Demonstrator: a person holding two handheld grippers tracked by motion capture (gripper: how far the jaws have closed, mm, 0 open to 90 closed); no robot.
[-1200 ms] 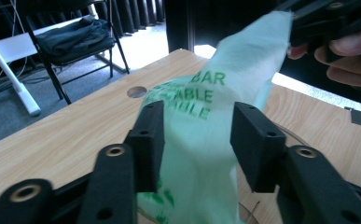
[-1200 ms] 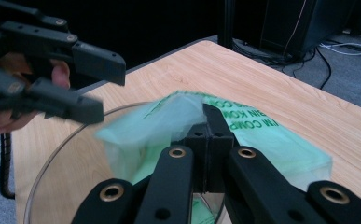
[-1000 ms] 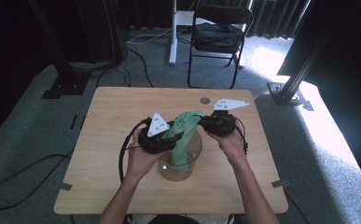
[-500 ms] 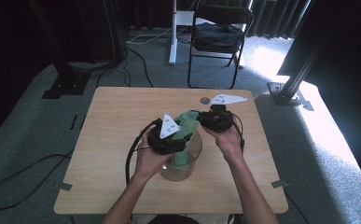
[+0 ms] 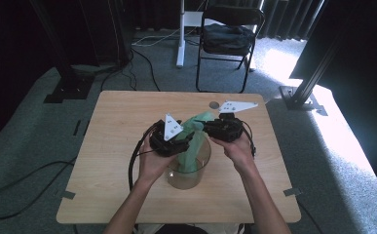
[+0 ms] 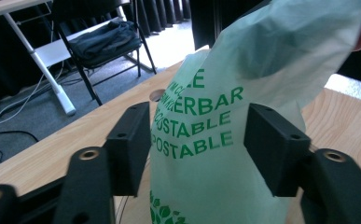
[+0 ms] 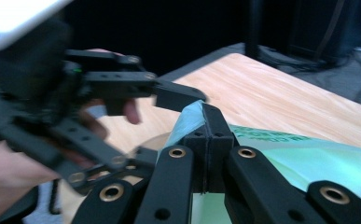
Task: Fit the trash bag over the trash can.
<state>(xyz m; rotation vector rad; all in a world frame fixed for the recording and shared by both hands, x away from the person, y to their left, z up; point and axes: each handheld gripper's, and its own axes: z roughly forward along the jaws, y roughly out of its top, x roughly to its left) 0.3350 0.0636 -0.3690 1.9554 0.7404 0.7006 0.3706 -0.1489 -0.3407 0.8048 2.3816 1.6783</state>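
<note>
Left gripper (image 5: 190, 139) sits at the middle of the tabletop (image 5: 113, 146), held in the person's left hand (image 5: 152, 161), with its grey three-cornered plate on top. In the left gripper view its black jaws stand apart on either side of the pale green bag (image 6: 225, 135), having just closed in a little; the left pad looks to be at the film's edge, the right pad (image 6: 274, 144) stands clear of it, so they do not clamp it. Green printed letters and a leaf pattern show on the bag's face.

Below the grippers stands a clear round container (image 5: 188, 170), set toward the near edge of the tabletop, and the bag hangs down into it, its upper end rising toward the far edge.

Right gripper (image 5: 206, 126), in the right hand (image 5: 237, 148), is closed on the bag's upper part: in the right gripper view its jaws meet with the green film (image 7: 187, 119) pinched between them, and the left gripper (image 7: 178, 98) shows just beyond.

Near the far edge lies a small round hole (image 5: 214, 104) in the wood.
</note>
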